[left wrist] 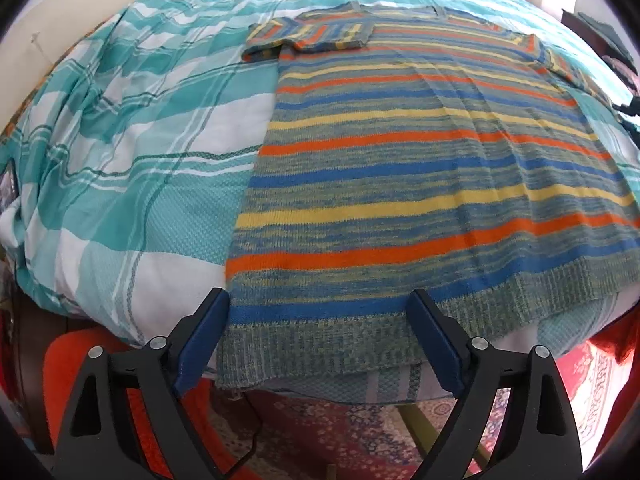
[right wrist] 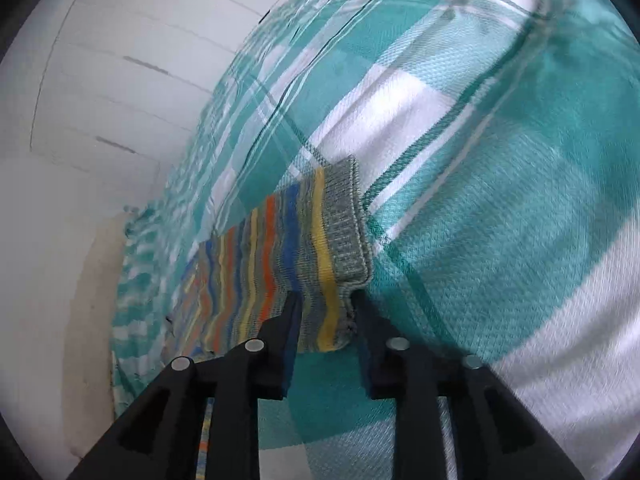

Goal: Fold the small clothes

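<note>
Knitted wool in orange, blue and yellow stripes: the sweater (left wrist: 420,168) lies flat on the bed (left wrist: 132,160), its ribbed hem (left wrist: 320,340) at the near edge; one sleeve (left wrist: 308,34) is already folded across the chest, so I judge the fold begun but far from finished. My left fingers (left wrist: 316,340) stand wide apart over the hem corner, gripping nothing; my right fingers (right wrist: 324,312) are pinched on the other sleeve near its ribbed cuff (right wrist: 348,220), which stretches out over the teal checked cover. What remains, as I read it: bring this sleeve in, then double the body up from the hem.
</note>
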